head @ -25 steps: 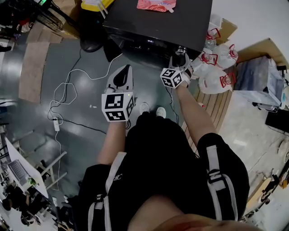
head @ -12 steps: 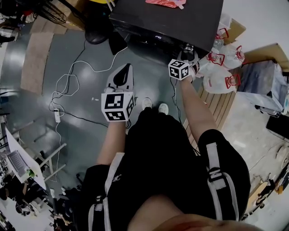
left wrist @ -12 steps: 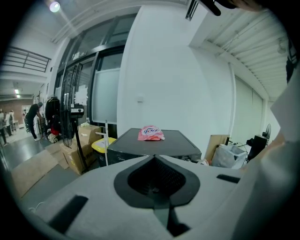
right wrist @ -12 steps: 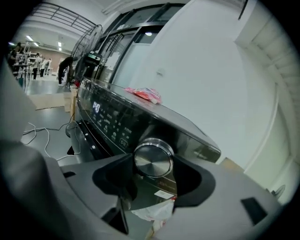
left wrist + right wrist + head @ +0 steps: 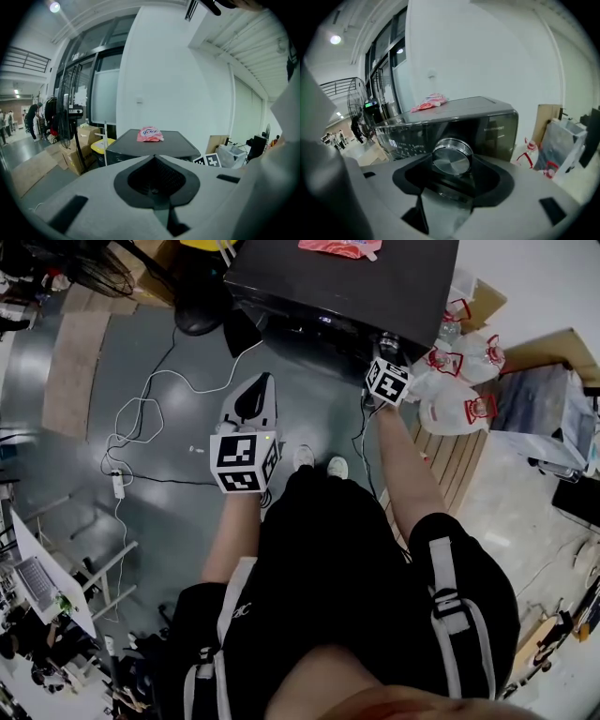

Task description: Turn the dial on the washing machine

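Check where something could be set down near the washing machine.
Washing machine top: bare around the pink pouch. Grey floor left of the person's shoes, bordered by white cables, is open. Right of the machine it is crowded with white jugs and cardboard; the right gripper is closed on the dial there.

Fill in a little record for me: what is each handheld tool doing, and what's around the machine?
Right tool: jaws closed round the silver dial
Dial location: front panel of the dark washing machine
Left tool: jaws together, nothing in them, held apart from the machine
On top of machine: pink packet
Beside machine: white bags with red trim, on the person's right
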Motion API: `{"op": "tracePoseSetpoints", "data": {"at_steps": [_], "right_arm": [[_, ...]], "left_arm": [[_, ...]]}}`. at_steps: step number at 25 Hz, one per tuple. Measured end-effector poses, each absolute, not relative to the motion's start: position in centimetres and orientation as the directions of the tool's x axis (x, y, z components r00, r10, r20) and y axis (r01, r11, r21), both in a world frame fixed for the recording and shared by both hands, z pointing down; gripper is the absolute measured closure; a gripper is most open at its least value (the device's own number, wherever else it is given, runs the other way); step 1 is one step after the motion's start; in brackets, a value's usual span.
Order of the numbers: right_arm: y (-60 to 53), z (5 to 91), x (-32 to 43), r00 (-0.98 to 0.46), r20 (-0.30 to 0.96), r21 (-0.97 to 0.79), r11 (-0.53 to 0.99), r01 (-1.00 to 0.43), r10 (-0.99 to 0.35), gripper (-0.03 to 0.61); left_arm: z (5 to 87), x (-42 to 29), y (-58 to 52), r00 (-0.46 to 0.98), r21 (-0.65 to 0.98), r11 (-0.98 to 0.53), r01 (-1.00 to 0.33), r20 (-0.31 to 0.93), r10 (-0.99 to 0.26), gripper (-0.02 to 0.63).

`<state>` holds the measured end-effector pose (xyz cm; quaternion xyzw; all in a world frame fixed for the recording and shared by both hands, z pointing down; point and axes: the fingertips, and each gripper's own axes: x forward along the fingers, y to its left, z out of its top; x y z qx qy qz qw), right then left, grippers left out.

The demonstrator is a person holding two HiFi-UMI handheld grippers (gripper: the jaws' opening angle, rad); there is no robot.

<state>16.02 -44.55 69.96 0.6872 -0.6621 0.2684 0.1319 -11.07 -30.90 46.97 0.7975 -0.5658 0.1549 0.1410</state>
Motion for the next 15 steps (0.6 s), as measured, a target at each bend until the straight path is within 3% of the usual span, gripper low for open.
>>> {"op": "tracePoseSetpoints", "data": {"at_steps": [3,5,8,12,15], "right_arm": [[-44.6,70.1,16.1,-0.038,0.538,-0.176,-0.068,-0.982,-0.842,0.324],[-44.6,70.4,16.4,-0.069,0.521,-0.28,-0.095,-0.955,-0.851,0.324],[-44.5,70.6,16.7,-0.189,0.441,-0.611,-0.14,-0.779,-0.877,0.324],[-44.4,70.4,16.6,-0.256,0.391,-0.731,-0.129,-0.67,-0.884,0.324],[-44.2,70.8,16.7,-0.305,0.311,-0.883,-0.156,-0.442,-0.9,0.324]], "left_arm": [[47.1,-10.6,-30.8,0.313,0.047,-0.323,-0.945,0.408,-0.857,0.62],[47.1,-10.3,-30.7,0.313,0.044,-0.324,-0.945,0.41,-0.857,0.62],[47.1,-10.3,-30.4,0.307,0.042,-0.319,-0.947,0.412,-0.858,0.62],[47.5,-10.7,-30.0,0.296,0.044,-0.307,-0.951,0.423,-0.856,0.62],[47.6,-10.4,-29.7,0.294,0.045,-0.304,-0.951,0.424,-0.857,0.62]]}}
